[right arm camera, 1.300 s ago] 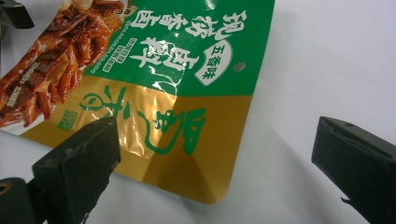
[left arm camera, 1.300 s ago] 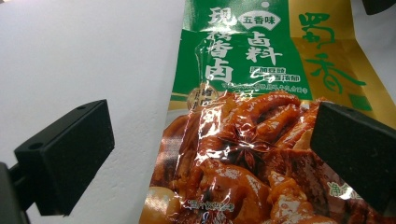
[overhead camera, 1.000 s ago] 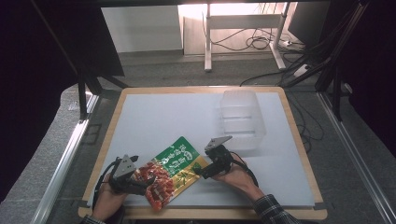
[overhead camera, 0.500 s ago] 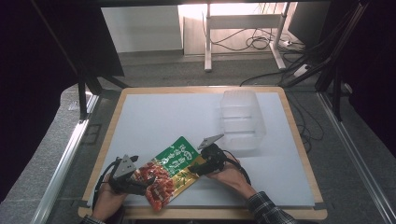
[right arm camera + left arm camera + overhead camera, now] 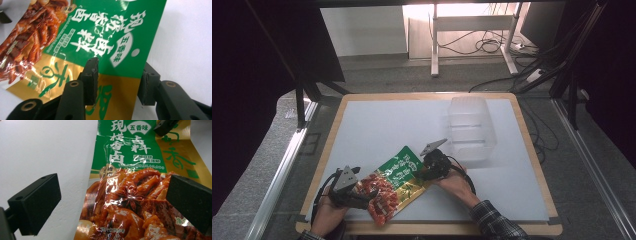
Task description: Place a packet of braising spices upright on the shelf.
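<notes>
hidden: your right tongs (image 5: 117, 82) cover the pouch's (image 5: 100, 45) gold end | cut off: pouch bottom in left gripper view | unclear: whether pads press

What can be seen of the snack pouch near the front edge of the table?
The snack pouch is a flat, glossy foil-like packet: green top with white Chinese lettering, a gold band, and a photo of reddish-brown braised food. It lies slanted on the white table top. The right gripper straddles its green-and-gold end, its fingers having just been closing, with the pouch between them. The left gripper stands open around the food-photo end.
</notes>
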